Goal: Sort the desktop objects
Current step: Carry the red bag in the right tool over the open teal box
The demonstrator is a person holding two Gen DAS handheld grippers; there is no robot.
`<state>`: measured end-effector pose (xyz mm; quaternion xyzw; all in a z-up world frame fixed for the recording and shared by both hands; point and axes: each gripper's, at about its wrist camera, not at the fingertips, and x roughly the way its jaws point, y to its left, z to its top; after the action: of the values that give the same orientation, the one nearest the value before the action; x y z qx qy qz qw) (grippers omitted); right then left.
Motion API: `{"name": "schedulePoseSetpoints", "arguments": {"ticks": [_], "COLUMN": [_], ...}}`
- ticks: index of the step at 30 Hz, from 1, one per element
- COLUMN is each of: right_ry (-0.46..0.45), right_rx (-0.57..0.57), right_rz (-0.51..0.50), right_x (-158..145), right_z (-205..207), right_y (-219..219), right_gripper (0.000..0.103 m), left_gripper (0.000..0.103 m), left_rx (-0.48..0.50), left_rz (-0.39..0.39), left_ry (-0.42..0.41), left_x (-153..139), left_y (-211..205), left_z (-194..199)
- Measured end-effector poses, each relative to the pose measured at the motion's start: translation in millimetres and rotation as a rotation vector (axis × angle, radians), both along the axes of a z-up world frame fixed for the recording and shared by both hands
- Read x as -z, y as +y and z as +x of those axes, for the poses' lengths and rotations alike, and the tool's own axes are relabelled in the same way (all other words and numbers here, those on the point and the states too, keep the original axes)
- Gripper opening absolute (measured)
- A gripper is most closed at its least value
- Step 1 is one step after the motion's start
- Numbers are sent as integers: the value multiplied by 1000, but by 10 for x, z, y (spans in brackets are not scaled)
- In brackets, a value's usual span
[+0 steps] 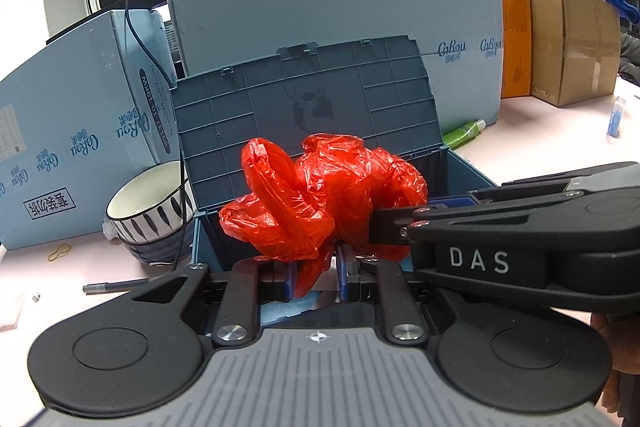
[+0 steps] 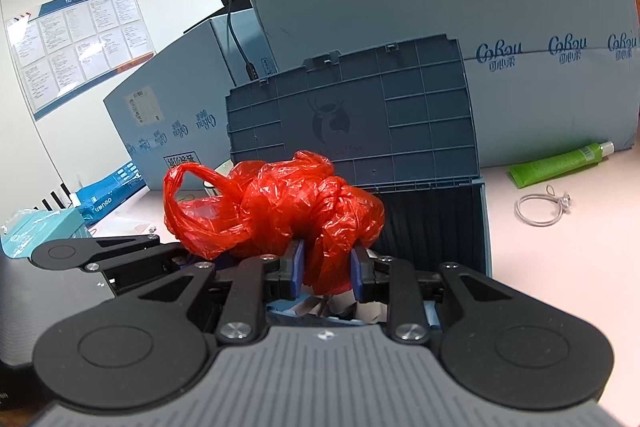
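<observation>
- the left gripper (image 1: 316,277) is squeezed almost shut on a bit of the red plastic bag (image 1: 320,195).
- the right gripper (image 2: 326,273) is pinched tight on the same bag, from the other side.
- the crumpled bag hangs just over the open blue box (image 1: 464,179), in front of its raised lid (image 1: 304,99).
- big cardboard boxes (image 1: 332,11) stand close behind the lid.
- a bowl (image 1: 148,203) sits just left of the box.
- the pink table (image 2: 560,247) on the right has open room, with a green tube (image 2: 560,163) and a wire ring (image 2: 538,211).
</observation>
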<state>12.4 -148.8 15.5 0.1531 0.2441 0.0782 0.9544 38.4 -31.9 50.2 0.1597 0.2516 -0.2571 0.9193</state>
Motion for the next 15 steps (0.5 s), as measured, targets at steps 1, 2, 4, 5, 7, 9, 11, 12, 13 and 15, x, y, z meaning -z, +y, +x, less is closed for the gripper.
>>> {"name": "schedulePoseSetpoints", "arguments": {"ticks": [1,2,4,5,7,9,11,12,13,15], "right_ry": [1,3,5,6,10,16,19,20,20,22], "right_rx": [0,0,0,0,0,1,2,3,4,6], "right_rz": [0,1,2,3,3,3,4,5,5,5], "right_x": [2,3,7,9,14,21,25,27,28,31], "right_z": [2,4,11,13,22,32,37,37,39,44], "right_y": [-1,-2,-5,-6,-8,-7,-10,-11,-12,-13], "right_gripper": [28,28,28,28,28,28,28,28,28,28], "left_gripper": [15,15,15,15,15,15,15,15,15,15], "left_rx": [0,1,2,2,3,3,5,5,6,7], "left_rz": [0,1,1,2,4,6,7,8,8,9], "left_ry": [1,2,4,4,6,9,10,10,10,11], "left_x": [2,5,8,9,13,21,26,27,27,29], "left_y": [-2,-3,-6,-8,-10,-13,-16,-18,-21,-25], "left_z": [2,4,6,7,10,15,20,21,24,29]}}
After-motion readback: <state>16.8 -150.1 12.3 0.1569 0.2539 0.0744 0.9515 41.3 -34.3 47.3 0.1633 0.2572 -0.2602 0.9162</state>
